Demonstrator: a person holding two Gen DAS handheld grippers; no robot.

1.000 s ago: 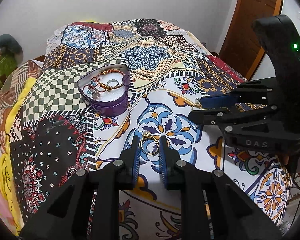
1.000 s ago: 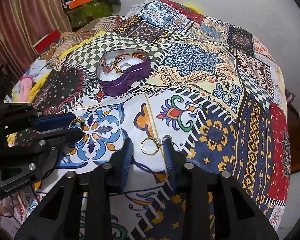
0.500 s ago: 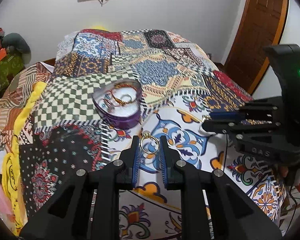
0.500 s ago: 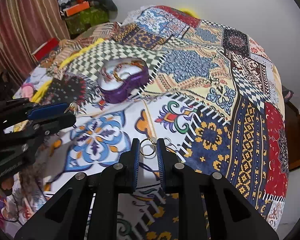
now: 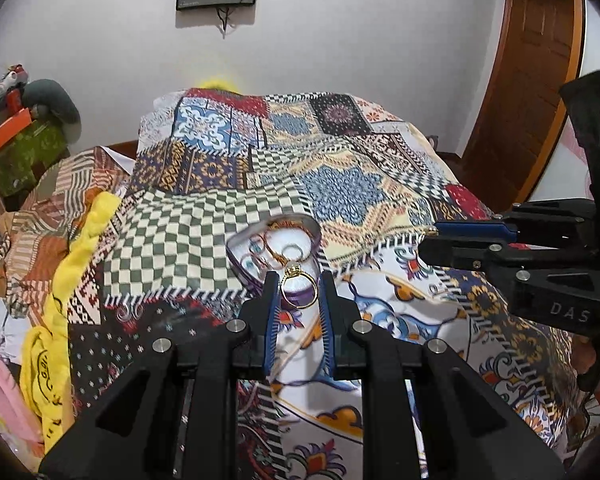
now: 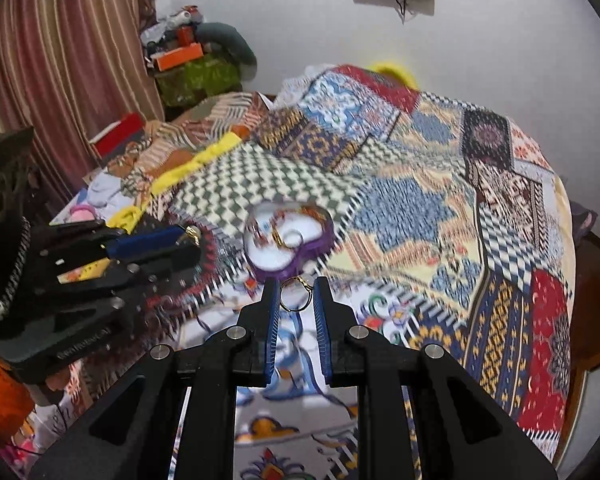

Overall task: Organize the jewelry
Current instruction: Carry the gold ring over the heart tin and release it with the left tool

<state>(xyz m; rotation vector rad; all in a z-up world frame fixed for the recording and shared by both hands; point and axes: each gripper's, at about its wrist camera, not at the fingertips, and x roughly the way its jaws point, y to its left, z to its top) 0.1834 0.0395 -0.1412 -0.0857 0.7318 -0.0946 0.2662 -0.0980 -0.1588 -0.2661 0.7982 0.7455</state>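
Between the left gripper's [image 5: 299,286] pads sat a gold ring [image 5: 298,289], pinched across its band; the right gripper [image 6: 296,294] clenched another ring [image 6: 295,295]. Both looked light, stiff, slippery, with the heart-shaped tin [image 5: 244,250] just ahead.

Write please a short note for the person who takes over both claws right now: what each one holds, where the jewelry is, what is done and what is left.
Left claw: shut on a gold ring with a stone, held above the bedspread.
Right claw: shut on a thinner gold ring, also in the air.
The purple heart-shaped box sits open on the bedspread just beyond both claws; it already has bracelets and a ring inside.
Done: both rings are picked up.
Left: carry each ring over the box and drop it in. Small clear loops lie on the dark patch to the left; I cannot tell what they are.
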